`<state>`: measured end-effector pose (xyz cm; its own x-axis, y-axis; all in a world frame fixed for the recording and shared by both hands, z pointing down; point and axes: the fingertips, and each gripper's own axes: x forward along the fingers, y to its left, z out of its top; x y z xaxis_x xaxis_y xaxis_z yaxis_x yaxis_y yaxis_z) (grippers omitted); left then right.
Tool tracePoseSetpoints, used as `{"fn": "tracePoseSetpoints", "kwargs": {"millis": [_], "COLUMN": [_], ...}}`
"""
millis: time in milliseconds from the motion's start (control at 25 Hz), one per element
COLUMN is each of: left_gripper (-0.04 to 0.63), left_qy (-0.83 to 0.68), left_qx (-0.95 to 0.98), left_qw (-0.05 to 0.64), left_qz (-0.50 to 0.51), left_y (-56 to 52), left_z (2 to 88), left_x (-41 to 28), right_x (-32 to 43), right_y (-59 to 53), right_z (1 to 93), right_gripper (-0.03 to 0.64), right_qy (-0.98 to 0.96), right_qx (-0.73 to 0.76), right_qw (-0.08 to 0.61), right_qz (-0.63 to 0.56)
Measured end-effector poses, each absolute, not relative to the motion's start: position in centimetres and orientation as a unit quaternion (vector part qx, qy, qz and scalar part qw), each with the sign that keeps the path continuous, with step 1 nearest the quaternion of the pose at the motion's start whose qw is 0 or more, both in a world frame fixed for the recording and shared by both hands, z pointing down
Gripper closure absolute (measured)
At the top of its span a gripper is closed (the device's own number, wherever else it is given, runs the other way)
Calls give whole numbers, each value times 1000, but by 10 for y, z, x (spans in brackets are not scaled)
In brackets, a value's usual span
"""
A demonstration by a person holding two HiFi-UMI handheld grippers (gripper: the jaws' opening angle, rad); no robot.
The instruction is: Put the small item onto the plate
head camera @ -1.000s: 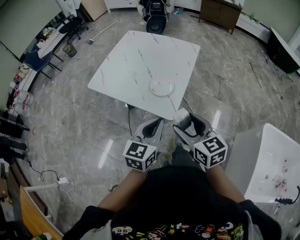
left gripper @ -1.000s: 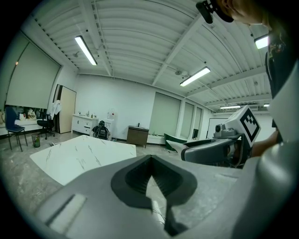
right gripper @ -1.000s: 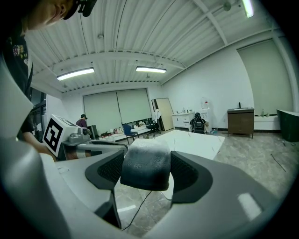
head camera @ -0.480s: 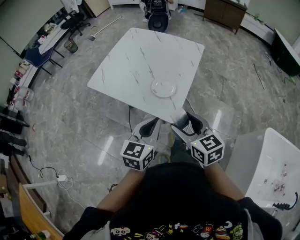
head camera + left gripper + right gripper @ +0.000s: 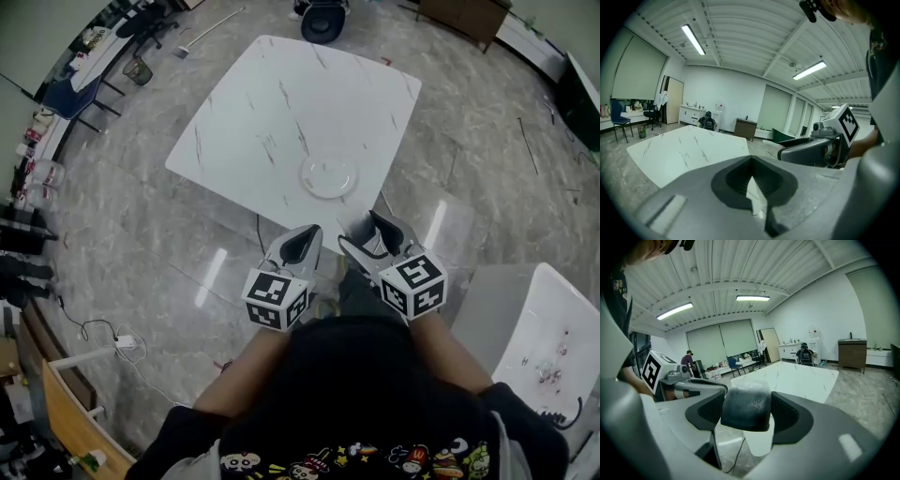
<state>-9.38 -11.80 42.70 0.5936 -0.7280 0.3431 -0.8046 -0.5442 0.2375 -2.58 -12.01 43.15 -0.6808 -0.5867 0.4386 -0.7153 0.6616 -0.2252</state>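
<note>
A round white plate (image 5: pixel 329 177) lies near the front edge of the white marble table (image 5: pixel 272 103). Both grippers are held close to the person's body, over the floor and short of that edge. My right gripper (image 5: pixel 746 414) is shut on a small dark grey item (image 5: pixel 746 405) with a rough, rounded surface. In the head view the right gripper (image 5: pixel 362 231) points toward the plate. My left gripper (image 5: pixel 301 238) is beside it, jaws together with nothing between them (image 5: pixel 752 186). The table (image 5: pixel 689 150) lies ahead in the left gripper view.
The floor is glossy grey tile. A second white table (image 5: pixel 553 328) stands at the right. A cable (image 5: pixel 259 234) hangs below the marble table's front edge. Chairs (image 5: pixel 70 89) and shelves line the left wall. A black seat (image 5: pixel 323 19) stands beyond the table.
Both grippers have edged a little forward toward the table's front edge, and the head camera has shifted with them. The right gripper still holds the dark item.
</note>
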Motion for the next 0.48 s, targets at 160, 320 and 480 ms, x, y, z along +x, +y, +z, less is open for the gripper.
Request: {"fn": "tracePoseSetpoints", "kwargs": {"millis": [160, 320, 480], "left_gripper": [595, 595, 595], "left_qy": [-448, -459, -472], "left_qx": [863, 849, 831], "left_qw": [206, 235, 268], "left_qz": [108, 116, 119], "left_y": [-153, -183, -208], "left_z": [445, 472, 501], "left_x": [-95, -96, -99], "right_x": [-31, -38, -47], "right_y": [-158, -195, -230], "right_z": [453, 485, 518], "right_gripper": [279, 279, 280], "right_qy": [-898, -899, -898], "right_qx": [342, 318, 293], "right_qw": [187, 216, 245], "right_qz": [204, 212, 217]}}
